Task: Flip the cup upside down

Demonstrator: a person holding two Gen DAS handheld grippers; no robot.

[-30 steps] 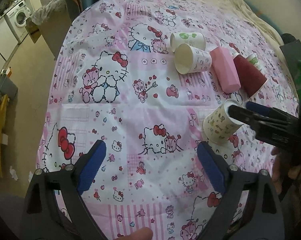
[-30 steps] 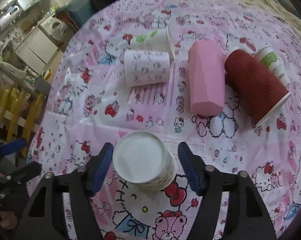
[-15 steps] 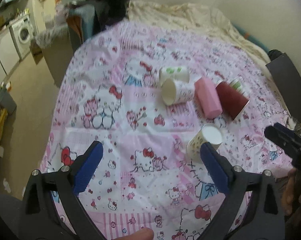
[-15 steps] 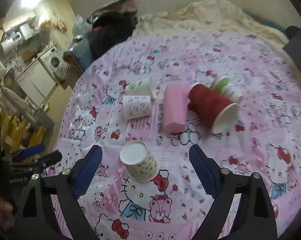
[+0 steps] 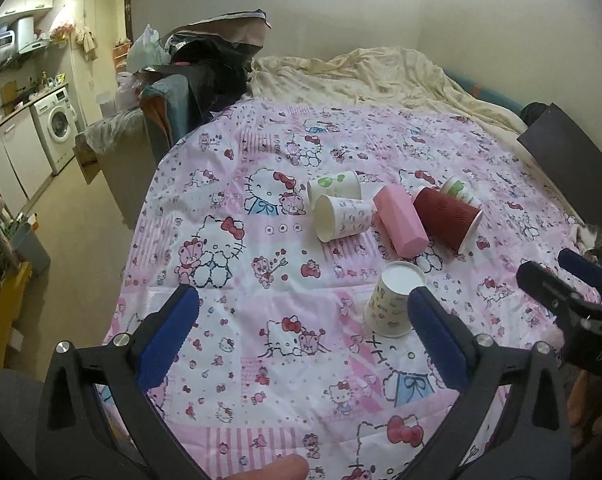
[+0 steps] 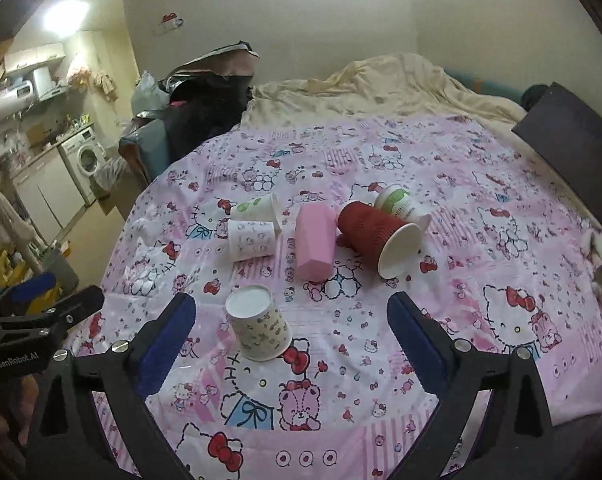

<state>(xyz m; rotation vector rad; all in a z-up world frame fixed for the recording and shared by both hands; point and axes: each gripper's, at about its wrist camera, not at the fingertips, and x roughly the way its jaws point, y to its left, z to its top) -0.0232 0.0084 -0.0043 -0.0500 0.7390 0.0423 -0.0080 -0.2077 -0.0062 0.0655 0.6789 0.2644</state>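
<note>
Right wrist view shows me the cup (image 6: 259,323) with little drawings standing on its mouth, flat white bottom up. Its long way runs up and down, leaning a bit toward the far left. It sits on the pink cat bedspread (image 6: 481,292), nearer the close edge than the far one, and nothing touches it.

My right gripper (image 6: 291,334) is wide open and empty, with the cup a little ahead of it. My left gripper (image 5: 301,326) is wide open and empty too, near the close edge.

I think the flip looks done. To do this step well, I would pull both grippers away slowly, so I don't bump the light cup over.

Farther off, near the middle, a pink cup (image 6: 315,246), a red cup (image 6: 375,234) and three white cups lie on their sides.
</note>
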